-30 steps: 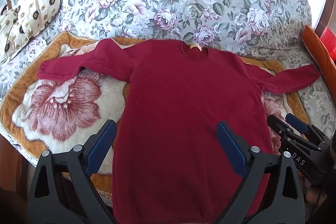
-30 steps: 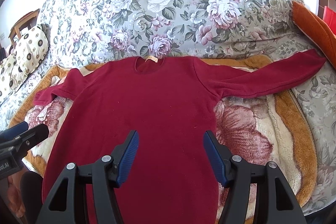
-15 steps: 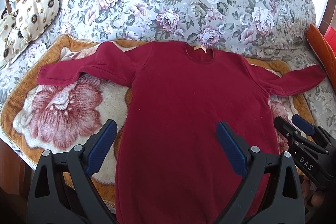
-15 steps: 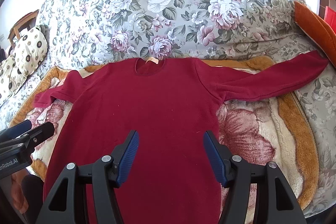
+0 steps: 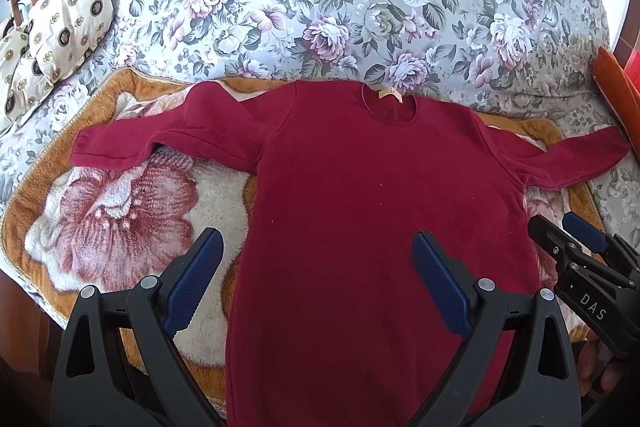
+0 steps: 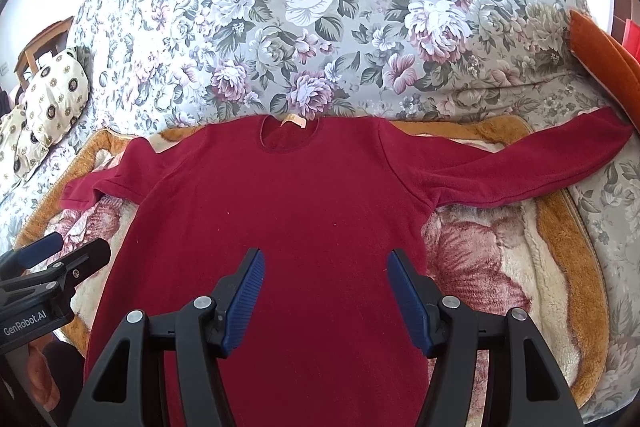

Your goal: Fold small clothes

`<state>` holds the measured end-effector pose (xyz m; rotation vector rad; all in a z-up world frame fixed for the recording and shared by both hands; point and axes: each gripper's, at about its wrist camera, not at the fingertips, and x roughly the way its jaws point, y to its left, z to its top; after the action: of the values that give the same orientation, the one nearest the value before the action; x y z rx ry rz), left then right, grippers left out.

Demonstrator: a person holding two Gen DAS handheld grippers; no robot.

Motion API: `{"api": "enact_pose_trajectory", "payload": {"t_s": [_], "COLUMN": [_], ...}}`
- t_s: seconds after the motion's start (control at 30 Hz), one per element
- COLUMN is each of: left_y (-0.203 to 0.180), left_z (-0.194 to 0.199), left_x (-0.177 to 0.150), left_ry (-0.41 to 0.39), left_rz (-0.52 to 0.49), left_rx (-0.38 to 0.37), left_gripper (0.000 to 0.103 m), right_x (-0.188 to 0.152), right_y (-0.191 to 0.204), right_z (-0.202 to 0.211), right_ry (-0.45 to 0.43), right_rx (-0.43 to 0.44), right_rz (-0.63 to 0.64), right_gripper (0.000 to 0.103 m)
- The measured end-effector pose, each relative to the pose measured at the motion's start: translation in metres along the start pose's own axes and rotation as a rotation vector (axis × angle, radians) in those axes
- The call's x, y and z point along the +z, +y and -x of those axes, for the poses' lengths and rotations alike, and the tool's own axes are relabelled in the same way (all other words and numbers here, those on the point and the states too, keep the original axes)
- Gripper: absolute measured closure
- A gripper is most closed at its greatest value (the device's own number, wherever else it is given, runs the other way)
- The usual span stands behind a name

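Hovering both wide-open claws, left gripper (image 5: 318,281) and right gripper (image 6: 324,297), over the maroon sweater's (image 5: 372,211) lower body, I see its collar-to-hem axis running twelve-to-six, each sleeve nearer its own-side claw.

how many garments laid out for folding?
1: the red sweater lies flat, sleeves spread, on the plush blanket, in front of both open claws. None other visible; any beneath would be hidden.
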<state>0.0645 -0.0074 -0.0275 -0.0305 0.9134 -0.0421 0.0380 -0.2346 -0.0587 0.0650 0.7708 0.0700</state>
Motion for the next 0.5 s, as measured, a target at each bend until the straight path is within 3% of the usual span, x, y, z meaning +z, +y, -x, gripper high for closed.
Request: {"api": "enact_pose_trajectory", "payload": {"t_s": [0.5], "left_y": [0.002], "left_z": [-0.021], "left_x": [0.007], "left_ry": [0.021], "left_rz": [0.015], "left_rx": [0.000], "left_gripper": [0.007], "right_x": [0.005], "right_y": [0.001], "right_z": [-0.023], "right_ry": [0.028], "right_rx": [-0.002], "right_rz": [-0.015], "right_gripper": [0.041]}}
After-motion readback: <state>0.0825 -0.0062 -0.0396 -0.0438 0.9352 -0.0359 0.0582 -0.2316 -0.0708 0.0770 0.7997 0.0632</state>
